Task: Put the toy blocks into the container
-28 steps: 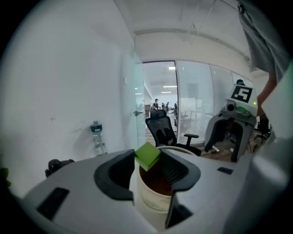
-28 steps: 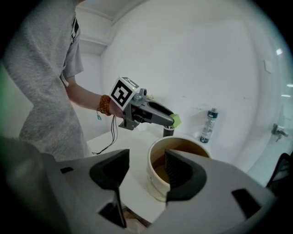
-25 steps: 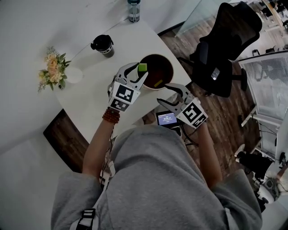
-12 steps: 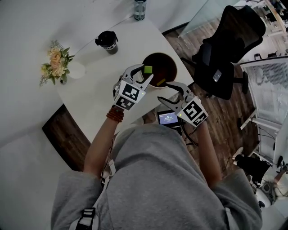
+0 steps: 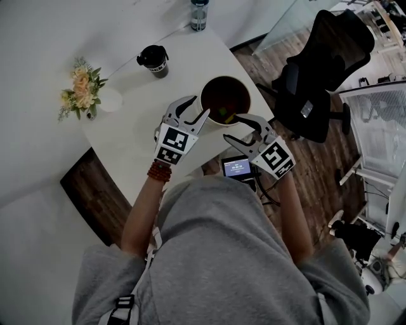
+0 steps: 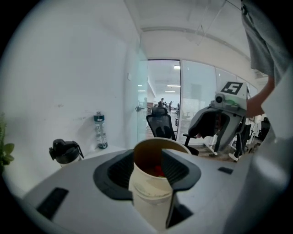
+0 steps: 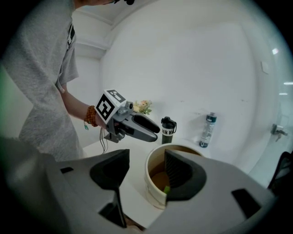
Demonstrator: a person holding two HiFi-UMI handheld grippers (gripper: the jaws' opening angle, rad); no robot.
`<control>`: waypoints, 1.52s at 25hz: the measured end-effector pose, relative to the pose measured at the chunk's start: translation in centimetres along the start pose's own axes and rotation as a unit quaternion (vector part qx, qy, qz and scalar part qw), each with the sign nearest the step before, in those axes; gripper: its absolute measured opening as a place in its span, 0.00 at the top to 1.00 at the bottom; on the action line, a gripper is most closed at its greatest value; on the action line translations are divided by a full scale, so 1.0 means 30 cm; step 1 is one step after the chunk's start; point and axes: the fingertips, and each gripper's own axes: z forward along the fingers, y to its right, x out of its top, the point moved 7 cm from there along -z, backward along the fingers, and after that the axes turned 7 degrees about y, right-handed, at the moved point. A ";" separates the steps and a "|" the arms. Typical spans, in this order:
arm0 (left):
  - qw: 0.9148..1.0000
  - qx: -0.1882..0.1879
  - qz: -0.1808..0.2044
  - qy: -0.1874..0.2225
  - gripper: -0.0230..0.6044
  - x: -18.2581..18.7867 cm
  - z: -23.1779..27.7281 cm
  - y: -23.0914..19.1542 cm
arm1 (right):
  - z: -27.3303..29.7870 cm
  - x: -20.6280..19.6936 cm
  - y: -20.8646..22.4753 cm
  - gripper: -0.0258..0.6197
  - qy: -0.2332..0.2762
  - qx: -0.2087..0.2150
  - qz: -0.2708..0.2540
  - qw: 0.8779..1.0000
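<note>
The round container (image 5: 226, 79), cream outside and brown inside, stands near the white table's right edge. A green block (image 5: 223, 119) lies inside it against the near wall, also seen in the right gripper view as the green block (image 7: 167, 188). A red block (image 6: 158, 171) shows at the bottom. My left gripper (image 5: 192, 108) hovers just left of the rim; its jaws have just been opening and nothing is between them. In its own view the container (image 6: 151, 196) stands framed by the left gripper (image 6: 149, 173). My right gripper (image 5: 236, 128) is open and empty at the container's near right side.
A black travel mug (image 5: 154, 60), a water bottle (image 5: 199, 16) and a small bunch of flowers (image 5: 81, 92) stand further back on the table. A black office chair (image 5: 317, 70) is to the right. A small screen device (image 5: 236, 167) sits below the table edge.
The green block that was between my left gripper's jaws is gone from them and now lies in the container. The left gripper has drawn back a little to the left. The right gripper has stayed put.
</note>
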 end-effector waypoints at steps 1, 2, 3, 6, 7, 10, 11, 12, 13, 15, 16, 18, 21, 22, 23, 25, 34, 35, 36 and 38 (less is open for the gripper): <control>1.000 0.008 -0.001 0.003 0.67 0.001 -0.021 -0.005 | -0.003 0.012 0.006 0.59 0.010 -0.003 0.004 1.000; 1.000 0.016 -0.001 0.006 0.67 -0.001 -0.042 -0.012 | -0.007 0.026 0.013 0.60 0.023 -0.007 0.010 1.000; 1.000 0.026 -0.003 0.008 0.67 -0.004 -0.064 -0.021 | -0.010 0.041 0.020 0.60 0.037 -0.012 0.017 0.999; 0.998 0.059 -0.019 0.017 0.67 -0.027 -0.134 -0.056 | -0.009 0.079 0.040 0.63 0.072 -0.032 0.025 0.997; 0.997 0.070 -0.025 0.022 0.67 -0.033 -0.159 -0.067 | -0.006 0.091 0.042 0.64 0.081 -0.039 0.022 0.996; 0.993 0.092 -0.056 0.052 0.68 -0.034 -0.226 -0.078 | 0.005 0.132 0.033 0.73 0.109 -0.062 0.003 0.992; 0.991 0.093 -0.067 0.066 0.69 -0.023 -0.247 -0.074 | 0.013 0.145 0.025 0.73 0.118 -0.067 -0.002 0.991; 0.990 0.094 -0.072 0.080 0.70 -0.008 -0.266 -0.069 | 0.023 0.158 0.017 0.74 0.125 -0.071 -0.005 0.990; 0.989 0.097 -0.070 0.091 0.71 0.008 -0.284 -0.062 | 0.035 0.169 0.008 0.75 0.132 -0.076 -0.008 0.988; 0.986 0.111 -0.058 0.109 0.74 0.034 -0.316 -0.052 | 0.058 0.187 -0.011 0.78 0.149 -0.081 -0.011 0.985; 0.984 0.119 -0.055 0.117 0.76 0.042 -0.330 -0.049 | 0.067 0.197 -0.019 0.79 0.161 -0.083 -0.010 0.983; 0.981 0.131 -0.057 0.129 0.80 0.052 -0.353 -0.039 | 0.077 0.218 -0.033 0.85 0.189 -0.090 -0.001 0.978; 0.980 0.127 -0.058 0.141 0.83 0.068 -0.376 -0.016 | 0.096 0.234 -0.048 0.86 0.213 -0.096 0.010 0.972; 0.980 0.126 -0.052 0.143 0.85 0.073 -0.382 -0.008 | 0.105 0.235 -0.052 0.87 0.214 -0.097 0.010 0.972; 0.980 0.126 -0.048 0.144 0.86 0.077 -0.388 -0.001 | 0.114 0.234 -0.056 0.87 0.214 -0.098 0.009 0.972; 0.980 0.128 -0.045 0.145 0.90 0.075 -0.402 0.011 | 0.124 0.229 -0.065 0.89 0.214 -0.104 0.012 0.971; 0.983 0.129 -0.037 0.127 0.92 0.027 -0.445 0.046 | 0.118 0.196 -0.109 0.95 0.211 -0.118 0.027 0.970; 0.983 0.128 -0.038 0.128 0.92 0.025 -0.444 0.052 | 0.110 0.191 -0.109 0.95 0.209 -0.120 0.028 0.970; 0.983 0.125 -0.039 0.131 0.92 0.025 -0.443 0.057 | 0.101 0.188 -0.108 0.95 0.207 -0.124 0.030 0.970; 0.983 0.120 -0.038 0.135 0.92 0.025 -0.442 0.064 | 0.091 0.182 -0.106 0.95 0.207 -0.131 0.036 0.969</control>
